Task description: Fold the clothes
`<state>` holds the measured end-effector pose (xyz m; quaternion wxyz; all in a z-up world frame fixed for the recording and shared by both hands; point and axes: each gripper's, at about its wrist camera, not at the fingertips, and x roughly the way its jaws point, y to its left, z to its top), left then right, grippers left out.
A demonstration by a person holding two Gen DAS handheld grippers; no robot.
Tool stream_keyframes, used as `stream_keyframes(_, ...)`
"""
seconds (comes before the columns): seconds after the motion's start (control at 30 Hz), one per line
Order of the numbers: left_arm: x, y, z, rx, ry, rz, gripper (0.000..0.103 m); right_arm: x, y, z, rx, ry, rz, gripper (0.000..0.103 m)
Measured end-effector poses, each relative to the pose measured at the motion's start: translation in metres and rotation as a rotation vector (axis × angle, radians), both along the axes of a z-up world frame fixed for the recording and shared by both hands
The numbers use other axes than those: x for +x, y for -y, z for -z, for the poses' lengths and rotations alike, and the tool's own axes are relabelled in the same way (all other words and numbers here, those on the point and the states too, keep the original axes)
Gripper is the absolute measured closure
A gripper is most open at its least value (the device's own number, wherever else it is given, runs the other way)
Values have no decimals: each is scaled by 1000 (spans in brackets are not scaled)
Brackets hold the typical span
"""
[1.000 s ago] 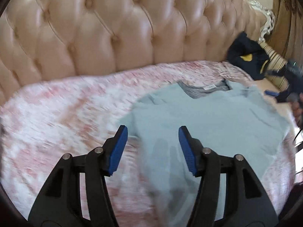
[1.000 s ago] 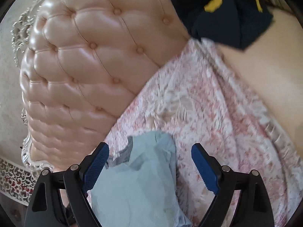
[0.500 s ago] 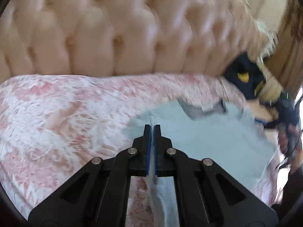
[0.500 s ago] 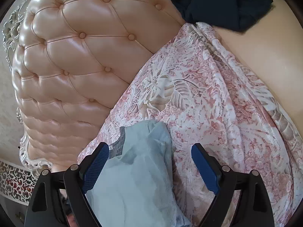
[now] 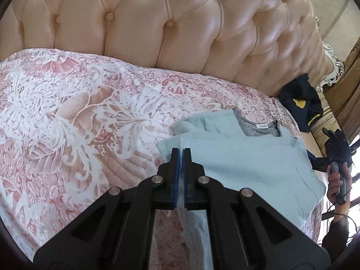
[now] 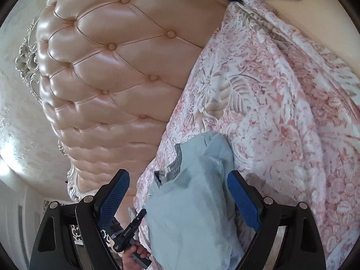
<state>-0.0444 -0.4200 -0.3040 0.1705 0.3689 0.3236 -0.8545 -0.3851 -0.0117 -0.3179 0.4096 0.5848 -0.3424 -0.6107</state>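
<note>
Moved: my left hand-held gripper [image 5: 180, 157] has clamped the pale blue shirt [image 5: 247, 157] edge, to lift it for folding; right hand-held gripper [image 6: 177, 193] gapes, empty, over the bed [image 5: 78, 112]

Your shirt [image 5: 247, 155] is pale blue-grey, with a darker grey patterned collar [image 5: 258, 128] and a white tag. It lies on a bedspread [image 5: 78, 117] printed with pink and white leaves and flowers. The tufted headboard [image 5: 168, 22] is glossy peach. Your left tool [image 5: 180, 155] is black with blue pads, like your right tool [image 6: 177, 193]. The far garment [image 5: 299, 99] is navy with yellow.
</note>
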Motion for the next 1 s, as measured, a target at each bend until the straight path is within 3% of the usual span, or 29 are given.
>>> stream_keyframes(0.13, 1, 1, 2, 6, 9, -15, 100, 4, 7, -7, -40, -24, -50, 13)
stream_keyframes(0.37, -1, 2, 1, 23, 15, -25, 100, 2, 18, 3, 56, -65, -55, 17)
stream_keyframes(0.53, 0, 3, 1, 31, 15, -24, 100, 0, 35, -1, 41, -108, -95, 62)
stream_keyframes(0.57, -1, 3, 1, 31, 13, -24, 100, 0, 38, -2, 50, -113, -107, 64)
stream_keyframes(0.7, -1, 4, 1, 36, 10, -24, 100, -3, 37, 5, 197, -111, -74, 57)
stream_keyframes(0.83, -1, 4, 1, 43, 9, -24, 100, -4, 31, 5, 188, -109, -86, 53)
stream_keyframes(0.93, -1, 4, 2, 46, 7, -25, 100, -4, 28, 1, 192, -128, -106, 41)
stream_keyframes(1.0, -1, 4, 2, 48, 5, -26, 100, -2, 31, 1, 208, -159, -141, 41)
